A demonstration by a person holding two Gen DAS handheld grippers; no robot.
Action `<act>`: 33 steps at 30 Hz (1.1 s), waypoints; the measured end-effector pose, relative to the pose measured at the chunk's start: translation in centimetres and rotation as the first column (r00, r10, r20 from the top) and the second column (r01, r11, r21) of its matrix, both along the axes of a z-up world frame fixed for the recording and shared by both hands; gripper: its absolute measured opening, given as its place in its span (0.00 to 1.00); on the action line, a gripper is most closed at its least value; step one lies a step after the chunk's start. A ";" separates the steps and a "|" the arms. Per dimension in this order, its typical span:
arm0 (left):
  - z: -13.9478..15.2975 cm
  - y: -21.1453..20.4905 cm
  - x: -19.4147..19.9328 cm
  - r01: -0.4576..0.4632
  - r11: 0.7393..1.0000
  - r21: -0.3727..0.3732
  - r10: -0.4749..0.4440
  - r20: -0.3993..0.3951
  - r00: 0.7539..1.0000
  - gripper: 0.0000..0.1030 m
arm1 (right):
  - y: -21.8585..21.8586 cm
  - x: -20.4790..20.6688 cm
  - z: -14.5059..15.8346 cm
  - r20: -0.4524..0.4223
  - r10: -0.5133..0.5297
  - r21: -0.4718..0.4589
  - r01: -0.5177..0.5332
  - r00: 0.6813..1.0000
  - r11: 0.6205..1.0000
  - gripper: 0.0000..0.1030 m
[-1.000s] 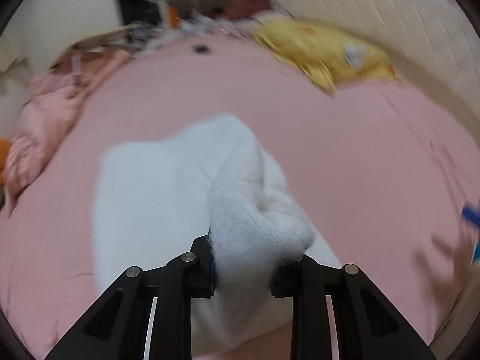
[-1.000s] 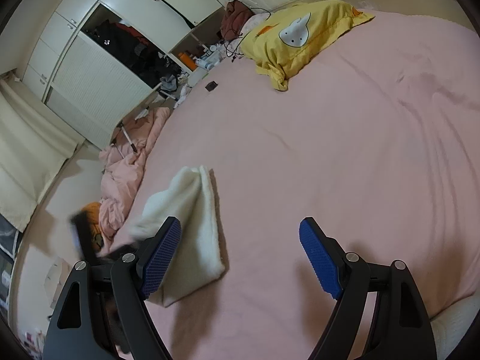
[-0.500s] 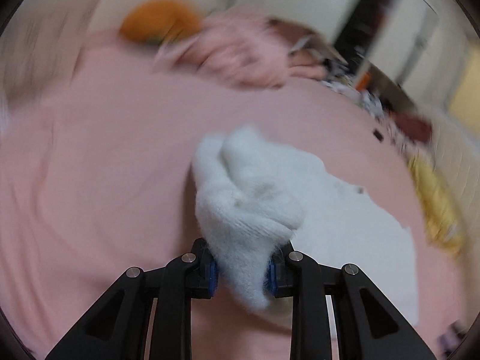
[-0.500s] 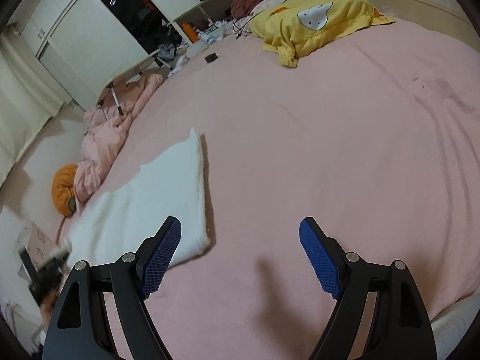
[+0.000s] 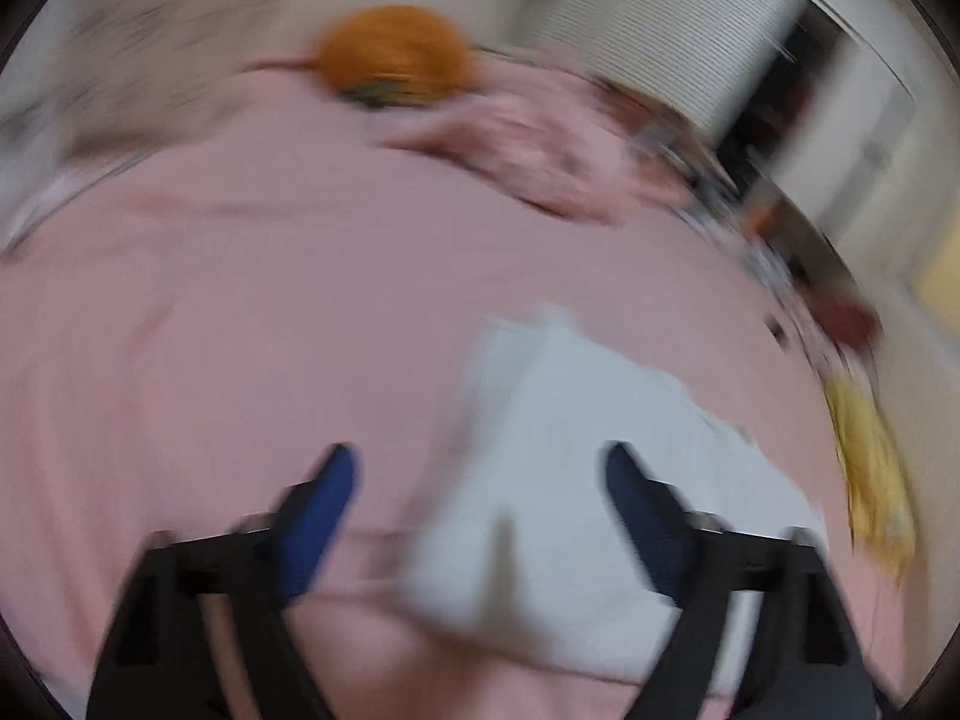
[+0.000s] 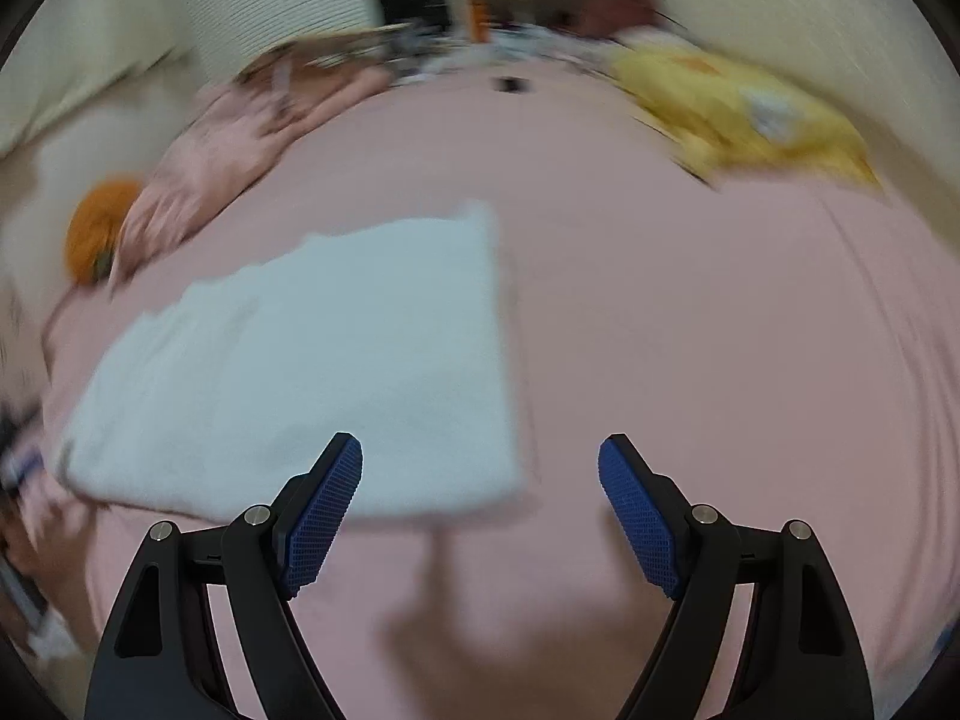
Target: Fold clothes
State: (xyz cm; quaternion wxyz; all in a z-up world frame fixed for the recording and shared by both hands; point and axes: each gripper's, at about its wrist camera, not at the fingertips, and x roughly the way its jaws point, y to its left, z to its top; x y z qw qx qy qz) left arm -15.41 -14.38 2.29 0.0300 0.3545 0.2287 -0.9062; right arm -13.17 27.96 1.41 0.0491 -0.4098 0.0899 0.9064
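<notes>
White cloth, a thick, fluffy garment or towel, lies folded flat on the pink bed, forming a rough rectangle with one clean straight edge on the side toward the middle of the bed and a more ragged, stepped edge on the far side. Both views are smeared by motion, so its weave and any seams cannot be made out. In the left wrist view the same cloth spreads out beneath and beyond the left tool, whose jaws are opening; the cloth lies below them on the bed and the blue pads do not press on it. The right tool stands wide apart and holds nothing, poised over bare sheet just beside the cloth's near corner. A yellow pillow, a crumpled pink blanket and an orange cushion sit near the bed's far edges.
</notes>
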 end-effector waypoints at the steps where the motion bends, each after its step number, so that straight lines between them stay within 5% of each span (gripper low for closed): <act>1: 0.0 1.9 -1.3 0.072 0.997 -0.003 -0.072 0.006 0.997 0.90 | -1.4 -1.7 0.1 -0.004 0.028 0.019 -0.027 1.000 0.999 0.79; 3: -1.2 5.4 -3.8 0.195 0.981 -0.008 -0.195 0.051 0.980 0.90 | -3.1 -4.5 -0.7 -0.015 0.044 0.008 -0.044 0.999 0.999 0.79; 6: -4.7 8.1 -5.2 0.224 0.964 -0.143 -0.198 0.174 0.965 0.90 | -5.1 -7.6 -2.8 0.015 0.061 0.039 -0.062 0.998 0.997 0.79; 9: -5.5 8.4 -4.3 0.252 0.937 -0.240 -0.224 0.138 0.965 0.90 | -6.0 -8.1 -5.8 0.076 0.088 0.179 -0.101 0.993 0.979 0.79; 13: -6.3 6.5 -3.2 0.260 0.931 -0.255 -0.238 0.114 0.965 0.84 | -4.3 -4.5 -6.0 -0.020 0.156 0.213 -0.148 0.988 0.966 0.79; 14: -6.5 6.0 -3.1 0.257 0.932 -0.256 -0.238 0.106 0.966 0.80 | -3.8 -4.0 -6.0 -0.017 0.137 0.220 -0.130 0.990 0.967 0.82; 15: -6.7 5.8 -3.0 0.257 0.930 -0.261 -0.239 0.100 0.966 0.80 | -3.1 -3.6 -6.2 -0.013 0.113 0.225 -0.108 0.993 0.968 0.94; 19: -6.1 7.1 -4.6 0.280 0.897 -0.343 -0.248 0.133 0.959 0.80 | 1.7 -4.4 -6.8 0.061 0.049 -0.055 -0.046 0.997 0.997 1.00; 21: -4.1 6.6 -4.7 0.254 0.908 -0.334 -0.239 0.087 0.967 0.80 | 2.6 -4.6 -5.0 0.040 0.028 -0.059 -0.026 0.999 0.998 1.00; 23: -1.8 4.8 -5.1 0.203 0.934 -0.295 -0.218 -0.017 0.976 1.00 | 3.5 -5.0 -2.9 -0.034 0.023 -0.057 -0.024 0.999 0.998 1.00; 24: -1.1 3.7 -6.3 0.182 0.944 -0.275 -0.200 -0.039 0.979 1.00 | 3.9 -5.8 -2.0 -0.055 0.019 -0.064 -0.023 0.998 0.998 1.00; 28: -0.2 0.4 -13.1 0.141 0.962 -0.233 -0.146 -0.005 0.989 1.00 | 5.8 -11.8 -0.4 -0.036 0.021 -0.100 -0.024 0.999 0.995 1.00; 33: -2.6 -0.1 -20.9 0.184 0.961 -0.207 -0.161 0.124 0.979 1.00 | 7.0 -17.8 -3.0 0.065 0.039 -0.079 -0.033 0.997 0.996 1.00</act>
